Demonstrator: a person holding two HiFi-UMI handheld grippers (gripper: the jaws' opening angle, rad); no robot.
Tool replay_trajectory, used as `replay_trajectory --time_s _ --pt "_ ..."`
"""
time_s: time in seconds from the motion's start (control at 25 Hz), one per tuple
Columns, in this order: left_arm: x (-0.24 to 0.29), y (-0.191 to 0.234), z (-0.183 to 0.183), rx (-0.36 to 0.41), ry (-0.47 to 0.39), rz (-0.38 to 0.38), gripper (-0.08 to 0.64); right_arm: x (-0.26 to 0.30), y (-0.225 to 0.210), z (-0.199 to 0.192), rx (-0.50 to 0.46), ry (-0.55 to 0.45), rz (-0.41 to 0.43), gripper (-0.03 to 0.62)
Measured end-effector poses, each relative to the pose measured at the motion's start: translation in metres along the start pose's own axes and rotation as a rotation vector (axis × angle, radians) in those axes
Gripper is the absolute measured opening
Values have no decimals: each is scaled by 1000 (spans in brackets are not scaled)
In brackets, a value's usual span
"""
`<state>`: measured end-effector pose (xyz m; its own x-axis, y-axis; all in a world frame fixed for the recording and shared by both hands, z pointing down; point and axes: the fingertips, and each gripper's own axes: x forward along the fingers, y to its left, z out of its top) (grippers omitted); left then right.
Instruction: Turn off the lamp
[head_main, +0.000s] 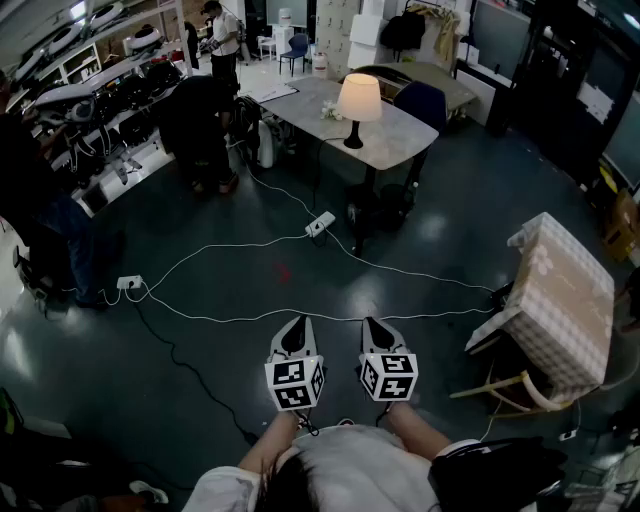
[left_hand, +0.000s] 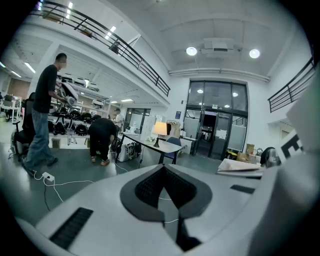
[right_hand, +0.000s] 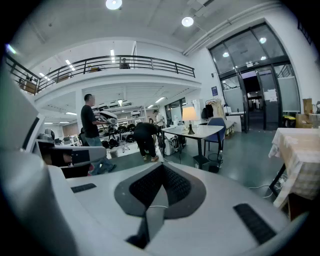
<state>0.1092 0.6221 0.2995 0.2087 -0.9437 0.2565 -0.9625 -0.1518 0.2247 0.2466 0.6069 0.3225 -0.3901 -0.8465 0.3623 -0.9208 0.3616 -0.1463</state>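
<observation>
Lit lamp (head_main: 359, 100) stands far across the floor, both sets of jaws pressed together and empty.
The counter (head_main: 400, 135) carries it upright, well apart and straight ahead. The right gripper (head_main: 375, 328) is probably slightly nearer than the left gripper (head_main: 298, 325). Its switch is too small to see.

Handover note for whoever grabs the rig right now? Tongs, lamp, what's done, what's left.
Left tongs: shut, empty, held low in front of the body.
Right tongs: shut, empty, beside the left.
Lamp: stands on the grey table across the floor, shade glowing, so it is on. A person bends over to the left of the table.
Done: nothing, the lamp is untouched.
Left: walk over, mind the power strip on the floor on the way, find the switch (not visible from here), and turn it off.
</observation>
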Motion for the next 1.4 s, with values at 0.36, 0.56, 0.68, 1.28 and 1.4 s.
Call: replay_trajectory --time_s 0.36,0.56,0.68,1.28,1.4 --pt "3 -4 4 6 -4 -11 6 0 -2 3 -35 -16 -12 -1" --pt "3 10 7 4 -9 -11 6 7 -3 3 -2 -20 -38 0" --pt "6 21 11 10 -12 -18 6 13 -2 7 16 -30 -63 0" --pt "10 85 -1 16 22 -41 6 40 17 -3 67 -7 -156 0" --pt "12 94 -3 10 34 -38 6 46 21 -10 64 21 -160 0"
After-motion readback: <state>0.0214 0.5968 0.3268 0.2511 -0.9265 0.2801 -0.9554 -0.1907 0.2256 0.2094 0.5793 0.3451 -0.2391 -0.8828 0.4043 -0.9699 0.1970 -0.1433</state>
